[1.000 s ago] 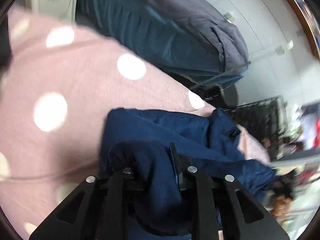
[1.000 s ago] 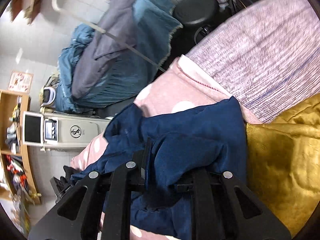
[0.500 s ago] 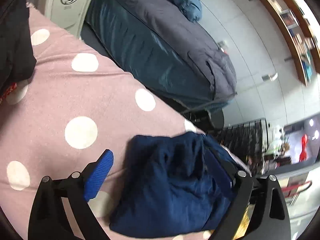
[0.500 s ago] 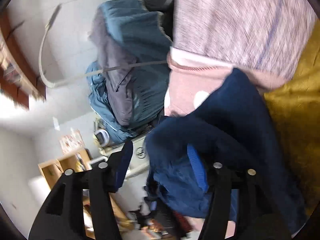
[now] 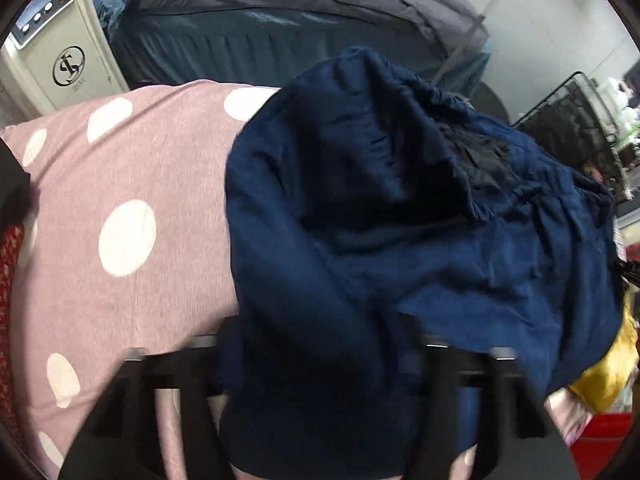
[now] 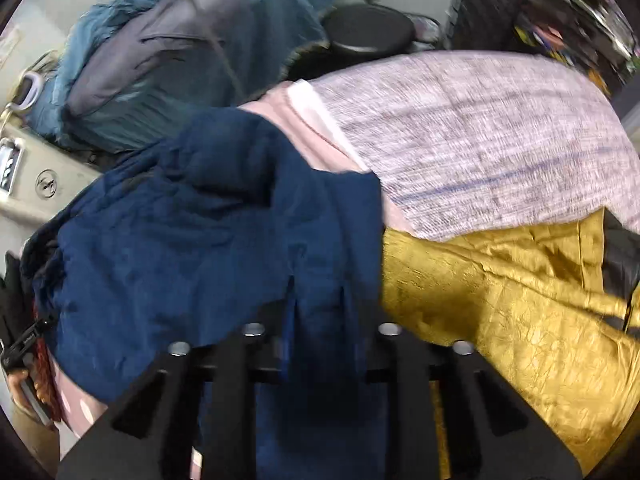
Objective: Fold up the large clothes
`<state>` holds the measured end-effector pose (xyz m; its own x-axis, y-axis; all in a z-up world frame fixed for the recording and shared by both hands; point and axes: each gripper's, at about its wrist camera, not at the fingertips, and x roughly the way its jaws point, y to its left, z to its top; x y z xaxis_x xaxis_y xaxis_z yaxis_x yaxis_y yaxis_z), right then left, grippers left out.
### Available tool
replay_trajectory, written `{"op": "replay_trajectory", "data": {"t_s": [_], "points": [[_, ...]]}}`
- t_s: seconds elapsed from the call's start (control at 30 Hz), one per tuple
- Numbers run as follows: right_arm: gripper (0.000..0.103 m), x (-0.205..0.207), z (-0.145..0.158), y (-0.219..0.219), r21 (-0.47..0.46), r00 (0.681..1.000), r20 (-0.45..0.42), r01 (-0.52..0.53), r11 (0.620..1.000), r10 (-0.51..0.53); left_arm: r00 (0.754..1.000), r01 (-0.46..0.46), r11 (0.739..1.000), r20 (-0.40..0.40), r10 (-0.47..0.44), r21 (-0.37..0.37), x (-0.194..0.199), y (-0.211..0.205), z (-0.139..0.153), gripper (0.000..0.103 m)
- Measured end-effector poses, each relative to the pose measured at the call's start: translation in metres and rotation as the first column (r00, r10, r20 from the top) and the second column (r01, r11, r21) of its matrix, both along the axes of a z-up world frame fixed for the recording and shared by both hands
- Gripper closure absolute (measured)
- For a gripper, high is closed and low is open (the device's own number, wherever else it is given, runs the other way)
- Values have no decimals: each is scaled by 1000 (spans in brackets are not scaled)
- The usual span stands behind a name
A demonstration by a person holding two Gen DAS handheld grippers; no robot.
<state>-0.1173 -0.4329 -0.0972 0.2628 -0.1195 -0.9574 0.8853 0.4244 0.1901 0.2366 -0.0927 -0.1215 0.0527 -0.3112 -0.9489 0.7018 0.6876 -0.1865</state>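
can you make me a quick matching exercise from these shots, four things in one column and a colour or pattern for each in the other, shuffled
Things:
1. garment between the gripper fingers
2. bed cover under that garment
3. crinkled cloth right of the garment in the right wrist view
4. quilt heaped behind the bed

Colours or patterns:
A. shiny golden yellow
B. teal and grey
C. navy blue
D. pink with white dots

Pairs: 1-C, 2-D, 3-A, 4-B
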Motion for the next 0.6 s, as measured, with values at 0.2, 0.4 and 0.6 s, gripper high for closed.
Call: {"op": "replay_trajectory", "data": {"t_s": [0.2,0.4,0.6], "points": [[88,-7,-13,-19,-15,996,8,90,996,-90,989,-122,990,-76,127,63,39,-13,-28,67],[85,-6,-64,-27,75,987,-11,162,984,-161,985,-139,984,-85,148,110,44,-18,-51,55],[79,2,-62,-25,52,987,-47,156,986,-153,969,-182,981,-154,191,72,52,-25,-56,54]]}}
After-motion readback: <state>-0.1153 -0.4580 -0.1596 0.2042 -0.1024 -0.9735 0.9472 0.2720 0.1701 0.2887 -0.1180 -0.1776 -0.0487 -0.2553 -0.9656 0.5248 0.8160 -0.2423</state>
